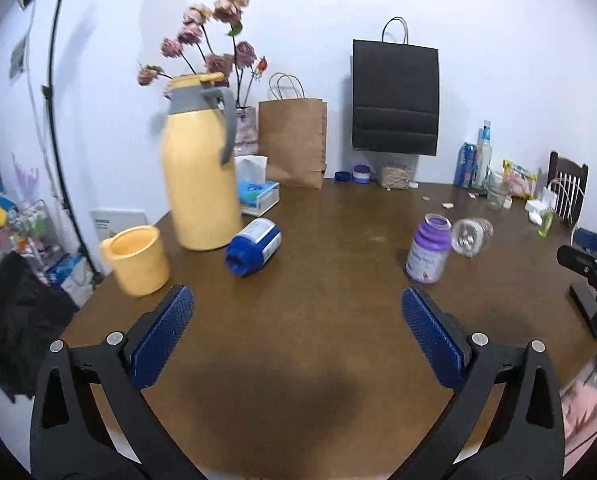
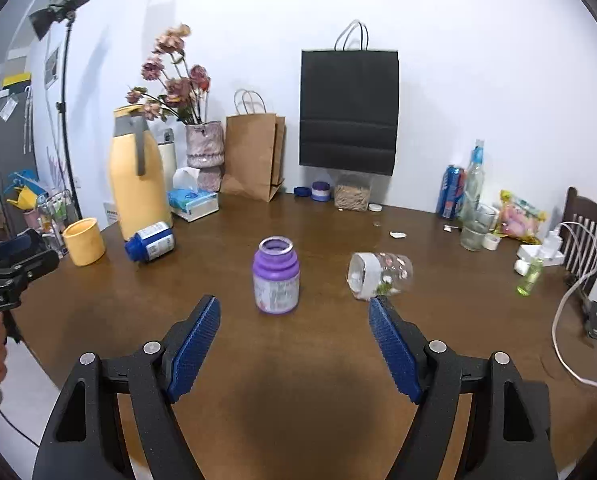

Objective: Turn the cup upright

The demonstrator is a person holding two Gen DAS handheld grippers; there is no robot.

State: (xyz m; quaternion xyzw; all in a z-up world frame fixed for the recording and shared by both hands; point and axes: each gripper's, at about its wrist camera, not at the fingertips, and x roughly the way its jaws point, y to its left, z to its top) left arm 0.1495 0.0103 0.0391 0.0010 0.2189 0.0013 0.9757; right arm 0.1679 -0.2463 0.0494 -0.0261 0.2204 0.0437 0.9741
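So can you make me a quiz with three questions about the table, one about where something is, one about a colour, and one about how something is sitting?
1. What stands right beside the yellow cup?
A. yellow jug
B. black bag
C. soda can

2. What colour is the bottle standing upright mid-table?
A. green
B. purple
C. red

3. How is the clear jar sitting?
A. upright
B. upside down
C. on its side

Answers:
1 A, the yellow jug rises just next to the cup.
2 B, the purple bottle stands with its mouth up.
3 C, the clear jar lies flat, white lid end pointing sideways.
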